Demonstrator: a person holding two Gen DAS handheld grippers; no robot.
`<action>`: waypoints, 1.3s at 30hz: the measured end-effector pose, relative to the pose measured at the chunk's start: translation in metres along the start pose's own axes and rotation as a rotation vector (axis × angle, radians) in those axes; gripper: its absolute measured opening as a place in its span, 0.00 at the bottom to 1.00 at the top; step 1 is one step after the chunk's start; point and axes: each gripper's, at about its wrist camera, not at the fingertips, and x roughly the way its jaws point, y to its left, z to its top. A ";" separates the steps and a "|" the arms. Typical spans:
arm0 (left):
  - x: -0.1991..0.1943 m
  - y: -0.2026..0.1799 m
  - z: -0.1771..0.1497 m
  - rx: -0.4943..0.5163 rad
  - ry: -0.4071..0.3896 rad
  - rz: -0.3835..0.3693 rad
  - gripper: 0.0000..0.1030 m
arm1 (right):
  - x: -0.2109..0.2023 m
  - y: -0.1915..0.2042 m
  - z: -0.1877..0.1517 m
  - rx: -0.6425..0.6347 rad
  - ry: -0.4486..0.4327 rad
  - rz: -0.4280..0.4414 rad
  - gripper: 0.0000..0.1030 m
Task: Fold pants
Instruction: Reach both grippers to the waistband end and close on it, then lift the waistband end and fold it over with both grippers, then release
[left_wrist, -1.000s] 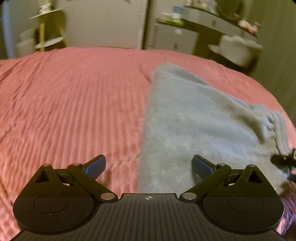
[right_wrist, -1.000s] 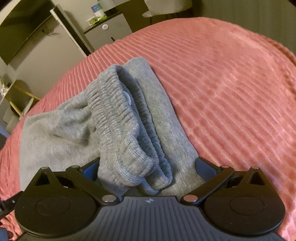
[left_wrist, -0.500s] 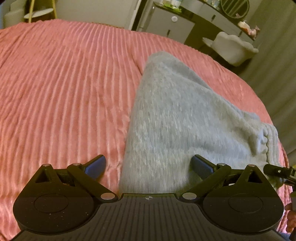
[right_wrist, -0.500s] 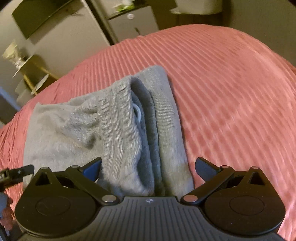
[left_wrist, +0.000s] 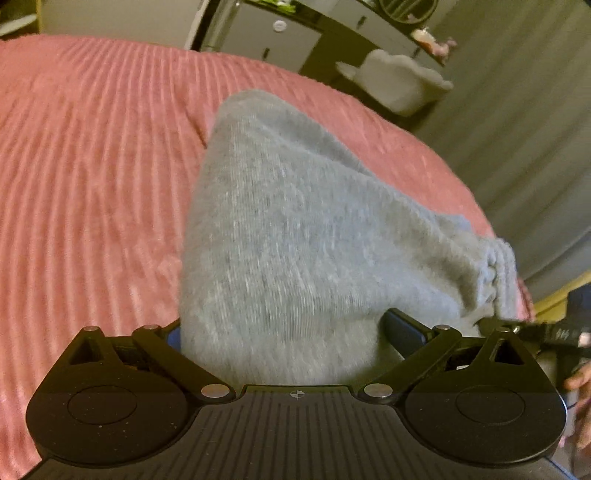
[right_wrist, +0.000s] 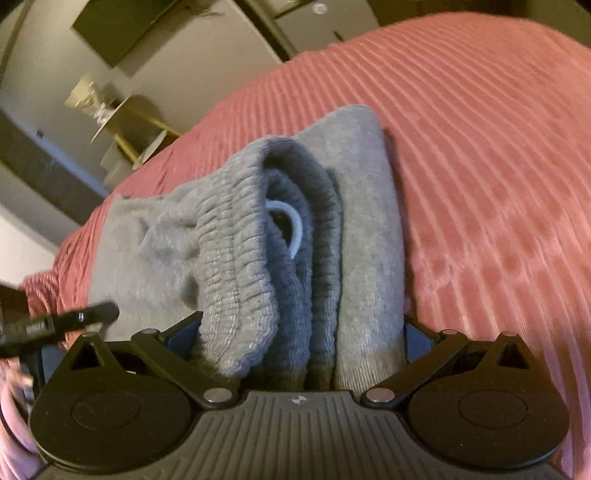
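Pink ribbed bedspread w/ grey pants; both grippers' fingers apart around fabric, dresser behind.

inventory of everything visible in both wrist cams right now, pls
pants: one pair, grey, folded on the bed, near edge between both grippers' open fingers
waistband: one, grey ribbed, bunched on top, right wrist view
drawcord: one loop, white, tucked in the waistband
bedspread: one, pink ribbed, under the pants
chair: one, white, beyond the bed
cabinet: one, pale, by the far wall
side table: one, gold, blurred, beyond the bed
left gripper: black, open around the pants' edge
right gripper: black, open around the waistband end
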 end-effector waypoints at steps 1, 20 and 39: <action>0.002 0.003 0.003 -0.017 -0.002 -0.020 0.99 | 0.001 0.000 0.000 -0.010 -0.011 0.006 1.00; 0.009 -0.014 0.004 0.008 -0.052 -0.001 0.81 | 0.009 0.041 -0.005 -0.085 -0.044 -0.045 0.76; 0.005 -0.066 -0.002 0.146 -0.104 0.168 0.49 | 0.006 0.080 -0.004 -0.167 -0.103 -0.130 0.57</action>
